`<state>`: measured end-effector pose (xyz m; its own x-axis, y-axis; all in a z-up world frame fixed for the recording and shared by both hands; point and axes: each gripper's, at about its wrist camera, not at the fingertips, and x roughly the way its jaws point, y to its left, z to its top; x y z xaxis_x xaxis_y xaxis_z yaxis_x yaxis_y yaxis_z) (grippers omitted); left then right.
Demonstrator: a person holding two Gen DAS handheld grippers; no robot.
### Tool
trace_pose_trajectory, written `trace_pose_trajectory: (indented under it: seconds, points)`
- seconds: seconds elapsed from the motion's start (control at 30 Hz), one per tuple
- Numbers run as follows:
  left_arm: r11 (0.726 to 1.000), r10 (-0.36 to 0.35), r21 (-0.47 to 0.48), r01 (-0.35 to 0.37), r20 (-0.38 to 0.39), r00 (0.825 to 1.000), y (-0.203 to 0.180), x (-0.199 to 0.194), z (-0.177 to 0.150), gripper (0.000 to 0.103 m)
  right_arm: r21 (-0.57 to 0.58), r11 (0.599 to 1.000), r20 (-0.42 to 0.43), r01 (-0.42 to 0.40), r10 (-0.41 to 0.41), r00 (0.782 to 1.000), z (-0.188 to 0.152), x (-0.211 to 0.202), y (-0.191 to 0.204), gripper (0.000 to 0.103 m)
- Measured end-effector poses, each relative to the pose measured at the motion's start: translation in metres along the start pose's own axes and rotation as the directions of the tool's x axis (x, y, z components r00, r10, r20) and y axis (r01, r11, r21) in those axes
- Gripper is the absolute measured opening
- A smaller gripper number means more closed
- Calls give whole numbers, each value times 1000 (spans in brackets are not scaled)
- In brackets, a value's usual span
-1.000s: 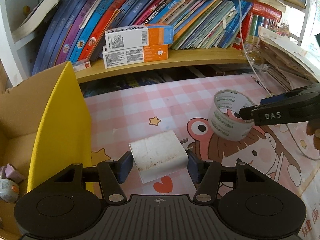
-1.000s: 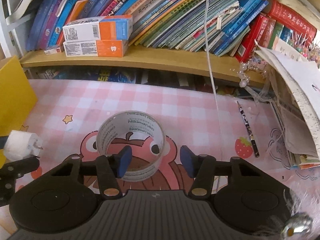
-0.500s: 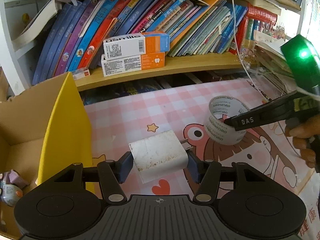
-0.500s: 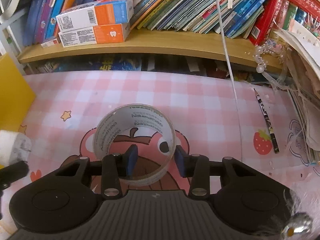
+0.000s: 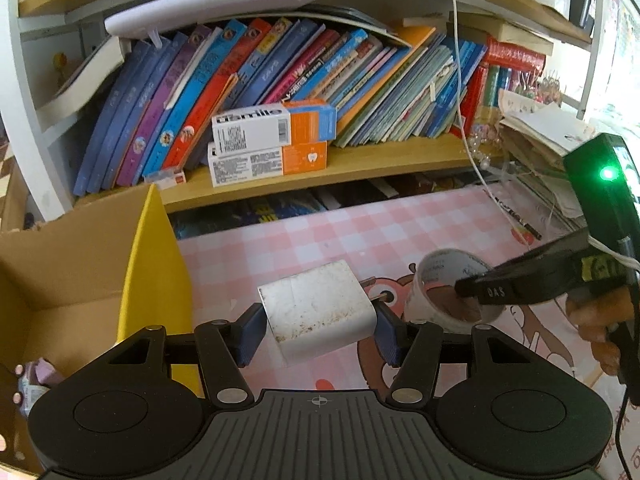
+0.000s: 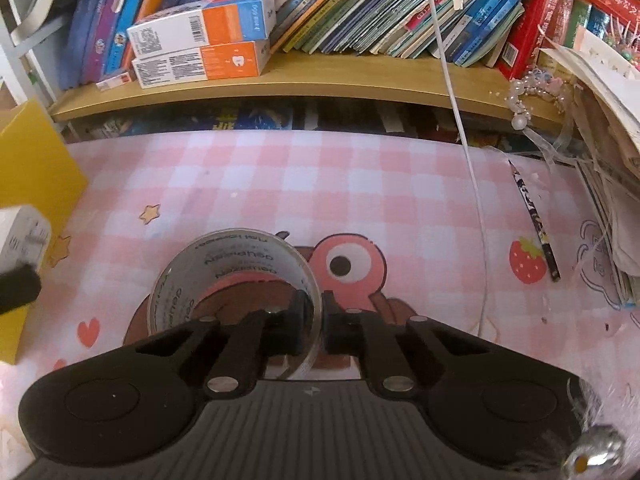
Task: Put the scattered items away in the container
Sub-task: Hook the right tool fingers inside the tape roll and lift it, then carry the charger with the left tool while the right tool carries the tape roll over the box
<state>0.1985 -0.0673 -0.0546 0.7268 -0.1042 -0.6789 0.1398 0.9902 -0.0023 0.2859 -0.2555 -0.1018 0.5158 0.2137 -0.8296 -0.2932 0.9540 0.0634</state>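
Observation:
My left gripper (image 5: 318, 330) is shut on a white charger plug (image 5: 318, 316) and holds it above the pink mat, just right of the cardboard box (image 5: 72, 280) with its yellow flap (image 5: 154, 272). My right gripper (image 6: 314, 320) is shut on the wall of a clear tape roll (image 6: 224, 276), one finger inside the ring and one outside. The roll (image 5: 444, 280) and the right gripper (image 5: 476, 290) also show at the right of the left wrist view. The charger (image 6: 22, 236) shows at the left edge of the right wrist view.
A small toy (image 5: 32, 376) lies in the box. A pencil (image 6: 532, 220) lies on the pink checked mat (image 6: 320, 184) at the right. A white cable (image 6: 460, 120) hangs down. A wooden shelf (image 6: 320, 76) with books and toothpaste boxes (image 6: 200, 48) stands behind. Paper stacks (image 6: 600, 120) are at the right.
My right gripper has closed onto the tape roll's wall. My left gripper has risen with the charger, and the box sits lower in view.

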Motion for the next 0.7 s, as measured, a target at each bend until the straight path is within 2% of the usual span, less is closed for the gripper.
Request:
trace_pose_trajectory:
  seconds: [0.7]
  points:
    - [1000,1,-29,3,132,991,8,-104,-15,57,-63,997,78,-44,49,996,-47,-97,42,8]
